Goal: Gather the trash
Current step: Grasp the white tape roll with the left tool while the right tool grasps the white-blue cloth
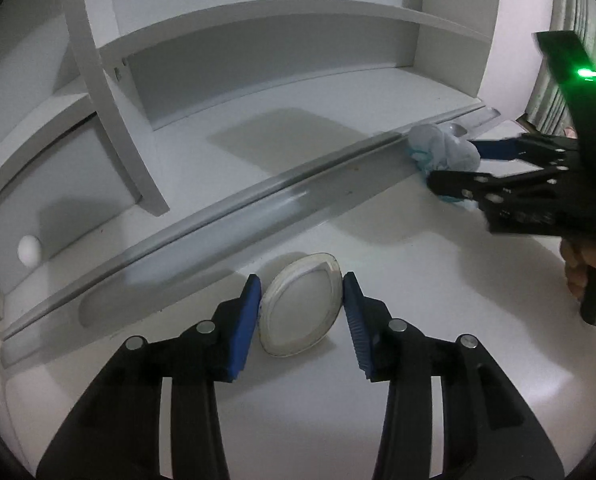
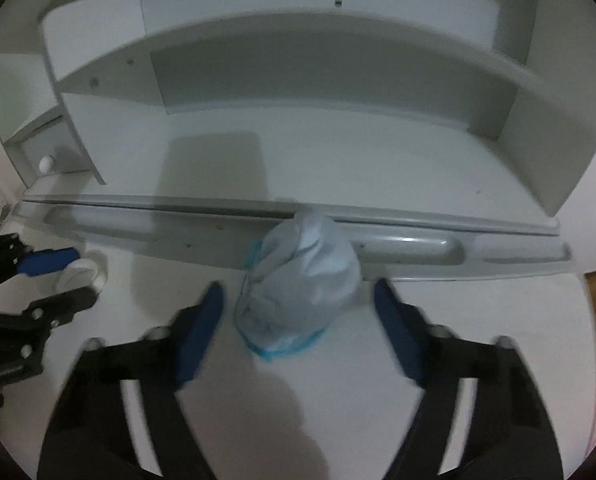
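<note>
A clear round plastic lid point(image 1: 299, 303) lies on the white desk between the blue pads of my left gripper point(image 1: 301, 286); the pads stand close on either side of the lid, the jaws open. It also shows small in the right wrist view point(image 2: 82, 273). A crumpled pale-blue plastic bag with a blue rim point(image 2: 298, 284) sits on the desk against the grey groove. My right gripper point(image 2: 298, 296) is open around it, fingers apart on both sides without touching. In the left wrist view the bag point(image 1: 443, 148) and right gripper point(image 1: 453, 162) show at far right.
A grey recessed groove point(image 2: 409, 246) runs across the white desk point(image 2: 337, 380). Behind it stands a white hutch with shelves point(image 1: 258, 20) and a small drawer with a white knob point(image 1: 28, 251). A wall and curtain point(image 1: 577, 40) are at the right.
</note>
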Action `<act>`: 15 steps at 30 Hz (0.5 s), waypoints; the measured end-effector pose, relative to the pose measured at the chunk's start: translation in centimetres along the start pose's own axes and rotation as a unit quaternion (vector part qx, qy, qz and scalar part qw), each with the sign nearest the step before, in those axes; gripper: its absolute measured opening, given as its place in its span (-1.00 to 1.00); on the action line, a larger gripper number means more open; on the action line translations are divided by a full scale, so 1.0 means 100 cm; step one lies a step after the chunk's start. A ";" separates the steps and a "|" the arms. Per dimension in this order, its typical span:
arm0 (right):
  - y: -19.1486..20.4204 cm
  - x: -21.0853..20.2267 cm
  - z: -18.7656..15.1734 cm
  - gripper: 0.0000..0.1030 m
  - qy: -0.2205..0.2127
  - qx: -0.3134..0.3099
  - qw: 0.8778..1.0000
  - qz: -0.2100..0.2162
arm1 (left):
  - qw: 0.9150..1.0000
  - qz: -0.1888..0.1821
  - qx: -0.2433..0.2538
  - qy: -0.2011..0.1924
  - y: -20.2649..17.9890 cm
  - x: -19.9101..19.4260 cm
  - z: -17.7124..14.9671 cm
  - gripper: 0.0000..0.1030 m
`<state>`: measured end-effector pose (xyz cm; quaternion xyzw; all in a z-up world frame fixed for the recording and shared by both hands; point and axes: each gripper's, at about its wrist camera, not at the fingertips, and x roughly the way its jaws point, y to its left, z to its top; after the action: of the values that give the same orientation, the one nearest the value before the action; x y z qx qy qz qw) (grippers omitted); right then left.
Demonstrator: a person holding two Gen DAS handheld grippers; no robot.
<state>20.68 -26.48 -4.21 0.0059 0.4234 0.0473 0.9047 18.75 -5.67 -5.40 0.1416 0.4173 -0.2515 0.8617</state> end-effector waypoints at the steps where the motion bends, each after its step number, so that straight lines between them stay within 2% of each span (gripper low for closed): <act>1: 0.000 0.000 0.001 -0.15 -0.005 0.000 1.000 -0.002 | 1.000 0.000 -0.003 0.000 0.000 0.000 0.000 -0.21; 2: 0.000 -0.001 0.002 -0.43 -0.004 0.001 1.000 0.013 | 1.000 -0.003 -0.008 -0.001 0.001 -0.001 0.001 -0.22; 3: -0.002 -0.002 0.001 -0.45 0.000 0.008 0.999 0.036 | 1.000 -0.005 -0.011 -0.003 0.001 -0.002 0.002 -0.22; 7: -0.004 -0.016 -0.004 -0.51 -0.007 0.002 0.999 0.036 | 1.000 -0.002 -0.009 -0.007 0.000 -0.012 0.002 -0.22; 12: -0.010 -0.052 -0.023 -0.52 -0.021 -0.002 0.998 0.059 | 1.000 -0.004 -0.006 -0.005 -0.014 -0.019 0.002 -0.21; 15: -0.008 -0.062 -0.041 -0.52 -0.009 -0.009 0.997 0.074 | 1.000 -0.011 -0.004 -0.006 -0.030 -0.024 0.002 -0.21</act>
<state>13.61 -27.92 -2.16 0.0295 0.4131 0.1174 0.9026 15.99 -7.52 -3.47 0.1324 0.4149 -0.2601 0.8618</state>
